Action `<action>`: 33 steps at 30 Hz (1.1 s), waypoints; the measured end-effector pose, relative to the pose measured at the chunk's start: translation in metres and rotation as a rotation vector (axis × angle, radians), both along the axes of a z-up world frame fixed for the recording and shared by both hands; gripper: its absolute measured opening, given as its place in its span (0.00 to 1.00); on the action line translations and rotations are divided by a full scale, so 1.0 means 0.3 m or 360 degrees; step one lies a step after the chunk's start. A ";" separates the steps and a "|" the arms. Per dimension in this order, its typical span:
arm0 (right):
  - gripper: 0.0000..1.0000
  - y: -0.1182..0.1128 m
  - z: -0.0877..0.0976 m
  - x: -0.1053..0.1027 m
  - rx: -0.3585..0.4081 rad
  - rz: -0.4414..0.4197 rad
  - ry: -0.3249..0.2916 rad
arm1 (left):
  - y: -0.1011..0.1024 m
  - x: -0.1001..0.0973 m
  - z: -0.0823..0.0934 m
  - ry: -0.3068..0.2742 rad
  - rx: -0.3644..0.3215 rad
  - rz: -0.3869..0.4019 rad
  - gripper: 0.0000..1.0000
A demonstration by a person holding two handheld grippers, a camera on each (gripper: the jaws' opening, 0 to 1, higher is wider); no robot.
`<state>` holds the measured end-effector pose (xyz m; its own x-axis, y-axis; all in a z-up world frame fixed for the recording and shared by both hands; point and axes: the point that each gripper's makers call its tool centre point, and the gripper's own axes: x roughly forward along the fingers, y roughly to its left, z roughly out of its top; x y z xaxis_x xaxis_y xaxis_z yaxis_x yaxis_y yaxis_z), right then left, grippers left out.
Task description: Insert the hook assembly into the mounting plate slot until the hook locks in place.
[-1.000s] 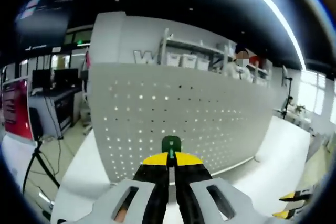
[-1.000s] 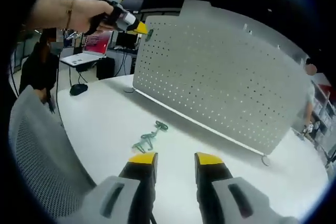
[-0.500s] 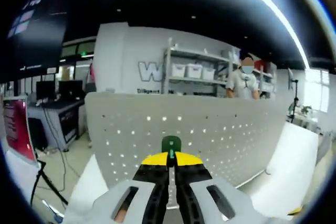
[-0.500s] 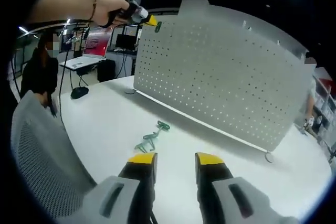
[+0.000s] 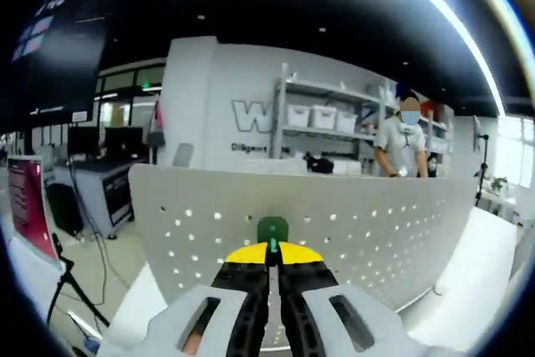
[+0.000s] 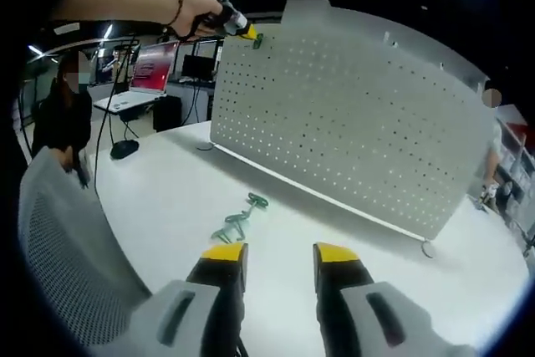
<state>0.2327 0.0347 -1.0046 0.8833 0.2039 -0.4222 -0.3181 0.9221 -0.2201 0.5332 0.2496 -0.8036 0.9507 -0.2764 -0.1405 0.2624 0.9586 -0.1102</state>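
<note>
A white table [image 6: 167, 198] carries the upright perforated mounting plate [image 6: 351, 131]. My left gripper [image 5: 270, 250], jaws pressed on a green hook [image 5: 272, 230], is held high at the plate's upper corner, my hand [image 6: 196, 10] reaching to it. My right gripper [image 6: 276, 253] hovers spread above the table, spare green hooks [image 6: 238, 219] between it and the plate

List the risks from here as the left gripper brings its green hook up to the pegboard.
1. The left gripper pinches only one end of the hook, near the top edge of the pegboard. The holes are small and close together, so the tip may miss and skid.
2. The board stands upright on the table; a hard push that high might tip or shift it.
3. The spare hooks lie ahead of the right gripper and could get knocked.
</note>
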 end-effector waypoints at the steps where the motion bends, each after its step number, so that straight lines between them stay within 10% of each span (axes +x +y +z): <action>1: 0.28 -0.001 0.001 0.000 0.0000 -0.0002 -0.0002 | -0.002 0.004 0.000 0.0001 -0.0007 -0.0002 0.01; 23: 0.27 -0.011 0.007 0.003 0.0008 -0.0023 -0.0013 | -0.037 0.019 -0.007 -0.0089 0.0051 0.0108 0.02; 33: 0.27 -0.012 0.009 0.002 0.0010 -0.0027 -0.0018 | -0.026 -0.003 0.014 -0.0231 -0.0149 0.0124 0.01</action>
